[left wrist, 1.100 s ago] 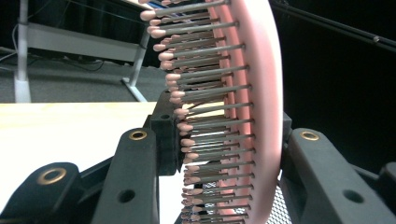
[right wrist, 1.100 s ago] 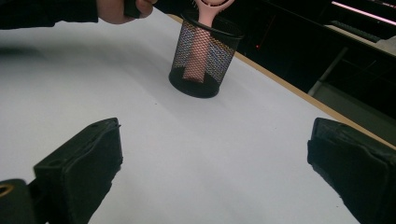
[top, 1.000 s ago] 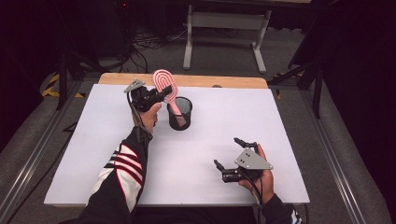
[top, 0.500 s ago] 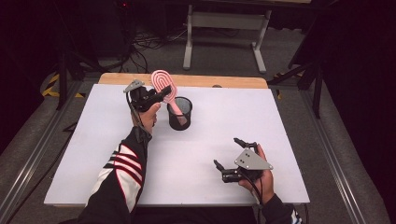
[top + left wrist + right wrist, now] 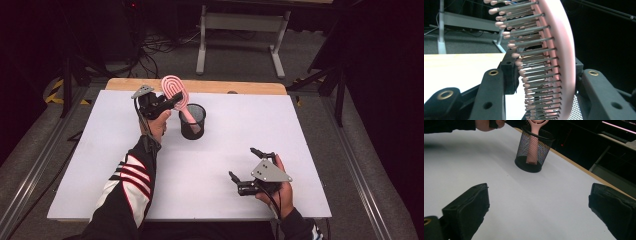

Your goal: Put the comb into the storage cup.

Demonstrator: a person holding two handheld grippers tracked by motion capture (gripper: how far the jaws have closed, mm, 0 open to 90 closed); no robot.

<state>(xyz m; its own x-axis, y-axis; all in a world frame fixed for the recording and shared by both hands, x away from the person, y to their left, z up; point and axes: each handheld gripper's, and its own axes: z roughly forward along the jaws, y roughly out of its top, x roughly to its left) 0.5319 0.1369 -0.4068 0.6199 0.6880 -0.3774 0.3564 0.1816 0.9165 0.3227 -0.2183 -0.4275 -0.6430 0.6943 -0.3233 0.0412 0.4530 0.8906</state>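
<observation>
A pink hairbrush [image 5: 174, 87] stands tilted with its handle down in a black mesh cup [image 5: 186, 127] at the back middle of the white table [image 5: 225, 200]. My left gripper [image 5: 172, 100] holds the brush head. In the left gripper view the bristles [image 5: 534, 62] touch one pad and the pink back rests on the other. Its jaws have just been opening a little with the head still between them. Near the front right my right gripper [image 5: 242, 162] lies low over the table, open and holding nothing. Its view looks at the cup [image 5: 521, 150] and the brush handle [image 5: 532, 150].
A wooden strip [image 5: 240, 87] runs along the table's far edge. Beyond it stand a metal frame [image 5: 240, 22] and cables on the dark floor. A person's striped sleeve [image 5: 131, 175] crosses the table's left front. Metal rails flank both sides of the table.
</observation>
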